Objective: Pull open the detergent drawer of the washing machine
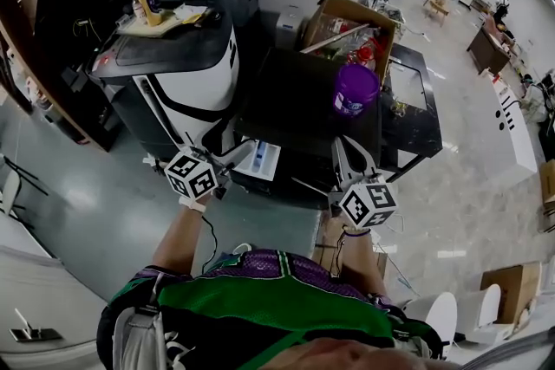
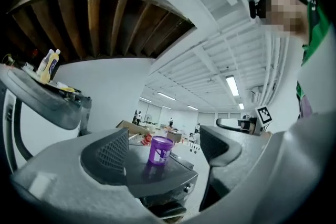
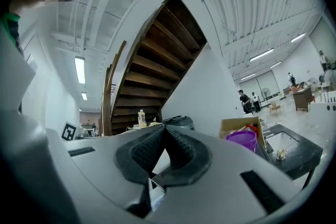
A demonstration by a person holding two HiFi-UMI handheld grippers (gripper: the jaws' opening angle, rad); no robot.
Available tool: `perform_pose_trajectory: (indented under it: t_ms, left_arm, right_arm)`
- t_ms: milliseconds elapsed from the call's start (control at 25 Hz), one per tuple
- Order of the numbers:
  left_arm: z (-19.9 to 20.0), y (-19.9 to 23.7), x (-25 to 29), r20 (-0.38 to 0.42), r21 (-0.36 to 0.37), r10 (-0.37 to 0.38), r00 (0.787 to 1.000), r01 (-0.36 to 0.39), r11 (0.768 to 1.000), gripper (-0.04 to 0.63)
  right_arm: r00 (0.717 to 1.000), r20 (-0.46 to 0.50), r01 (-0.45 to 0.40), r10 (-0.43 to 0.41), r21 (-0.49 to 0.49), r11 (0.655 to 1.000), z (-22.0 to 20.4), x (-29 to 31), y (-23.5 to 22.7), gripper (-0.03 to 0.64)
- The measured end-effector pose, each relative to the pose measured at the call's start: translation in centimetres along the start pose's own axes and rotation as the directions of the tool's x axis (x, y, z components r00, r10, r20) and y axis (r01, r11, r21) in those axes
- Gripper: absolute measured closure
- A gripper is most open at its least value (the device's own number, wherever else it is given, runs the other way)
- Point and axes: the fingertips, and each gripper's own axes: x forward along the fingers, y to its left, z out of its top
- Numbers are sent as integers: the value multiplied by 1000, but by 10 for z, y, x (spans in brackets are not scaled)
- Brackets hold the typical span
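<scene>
The detergent drawer [image 1: 262, 159] stood pulled out from the front of the washing machine [image 1: 295, 100]. In the head view it showed as a white tray with blue inside, jutting toward you at the machine's left end. Your left gripper [image 1: 224, 172] sat just beside it, at its left edge; I couldn't tell whether it touched. Its own view had the left gripper [image 2: 164, 141] with jaws spread wide and nothing gripped, looking up past them at the purple tub [image 2: 160, 149] on the machine's dark top. Your right gripper [image 1: 354, 153] was over by the machine's front right, well apart from the drawer. The right gripper view showed the right gripper [image 3: 164, 131] closed, with its ribbed pads [image 3: 144, 150] meeting at the tips and nothing seen between them. Behind the tub sat an open cardboard box [image 1: 351, 26], and to the left stood a white appliance [image 1: 186, 74] with bottles [image 1: 146, 3] on top.
</scene>
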Motion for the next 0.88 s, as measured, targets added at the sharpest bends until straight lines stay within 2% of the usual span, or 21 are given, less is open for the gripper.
perform_pose_trajectory:
  t_ms: [200,440,560,760,880]
  left_arm:
    - [28,-18,3,6,126,48,999,-48,991,180]
    - [42,-20,-2,6,188,115,993,-113,975,218]
    - [46,-24,-5,1,226,118,993,-116,967,316]
    - [50,-34,-8,-10,262,94,995,-89,961,371]
    - [53,-34,-12,1,281,114,993,-110,953,443]
  right_arm:
    - [1000,20,-8,8,-21,1000,14,-2,3,615]
    - [999,30,-21,22,-26,999,18,1,13,615]
    - [999,29,-26,27,-32,999,19,2,17,615]
    - [999,29,-32,33,-40,999,22,2,23,615]
    - [999,30,-36,38,-49,998,23,3,28,615]
